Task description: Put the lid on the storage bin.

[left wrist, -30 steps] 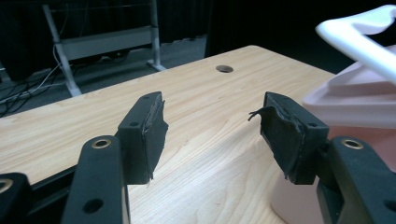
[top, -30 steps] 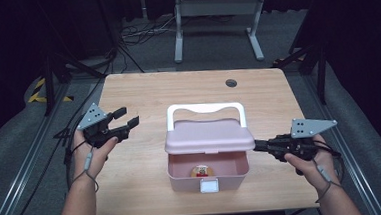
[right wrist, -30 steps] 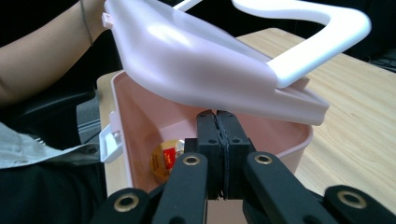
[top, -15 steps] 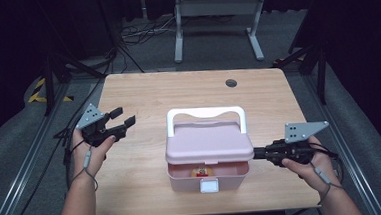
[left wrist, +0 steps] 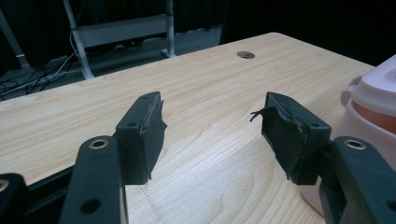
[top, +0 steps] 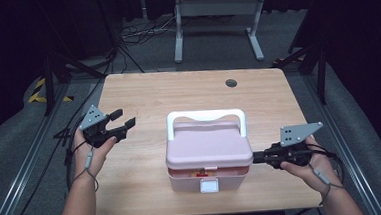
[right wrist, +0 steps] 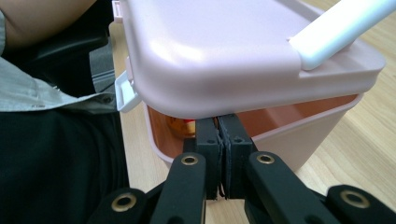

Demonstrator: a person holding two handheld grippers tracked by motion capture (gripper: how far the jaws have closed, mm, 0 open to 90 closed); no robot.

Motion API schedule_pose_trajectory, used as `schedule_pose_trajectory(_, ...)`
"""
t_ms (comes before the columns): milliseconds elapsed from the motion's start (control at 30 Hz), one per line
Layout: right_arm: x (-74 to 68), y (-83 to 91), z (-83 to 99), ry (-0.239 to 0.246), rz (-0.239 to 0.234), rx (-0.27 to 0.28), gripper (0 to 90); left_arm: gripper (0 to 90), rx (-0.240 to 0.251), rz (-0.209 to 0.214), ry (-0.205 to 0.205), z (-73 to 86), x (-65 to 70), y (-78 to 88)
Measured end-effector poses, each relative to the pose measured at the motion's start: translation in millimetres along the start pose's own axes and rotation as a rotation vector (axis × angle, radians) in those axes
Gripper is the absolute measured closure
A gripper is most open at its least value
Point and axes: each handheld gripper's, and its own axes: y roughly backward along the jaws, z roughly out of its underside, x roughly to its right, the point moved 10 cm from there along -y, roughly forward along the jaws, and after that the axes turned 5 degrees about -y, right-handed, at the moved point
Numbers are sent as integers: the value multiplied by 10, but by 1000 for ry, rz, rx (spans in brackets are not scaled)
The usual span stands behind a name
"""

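A pink box (top: 183, 180) with a white handle (top: 205, 115) stands in the middle of the wooden table (top: 177, 93). Its lid (top: 208, 146) sits slightly raised, leaving a gap above the base. My right gripper (top: 256, 157) is shut, pads pressed together with nothing between them. In the right gripper view its tips (right wrist: 219, 135) poke into that gap under the lid (right wrist: 210, 51), above the base wall (right wrist: 299, 135). My left gripper (top: 124, 117) hovers open to the left of the box. The left gripper view shows bare table between its jaws (left wrist: 210, 130) and the box (left wrist: 373, 107) at the right edge.
A white latch (top: 209, 186) hangs on the box's front, and something red (top: 197, 174) shows through the gap. A cable hole (top: 231, 82) lies at the table's far right. A metal stand (top: 213, 16) and cables are on the floor beyond.
The right gripper's tips have dipped slightly at the box's right side. The left gripper has barely shifted. The lid stays ajar.
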Motion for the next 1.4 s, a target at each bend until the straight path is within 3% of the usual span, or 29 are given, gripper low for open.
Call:
schedule_pose_trajectory(1067,-7,-13,185,24,-14,-156,850,392,-4,12,6,10,32,-8)
schedule_pose_trajectory(1200,-8,55,146,27,-19,-135,833,392,-5,10,13,23,28,14)
schedule_pose_trajectory(1400,17,148,-5,21,-6,-39,785,392,-5,5,11,31,45,58)
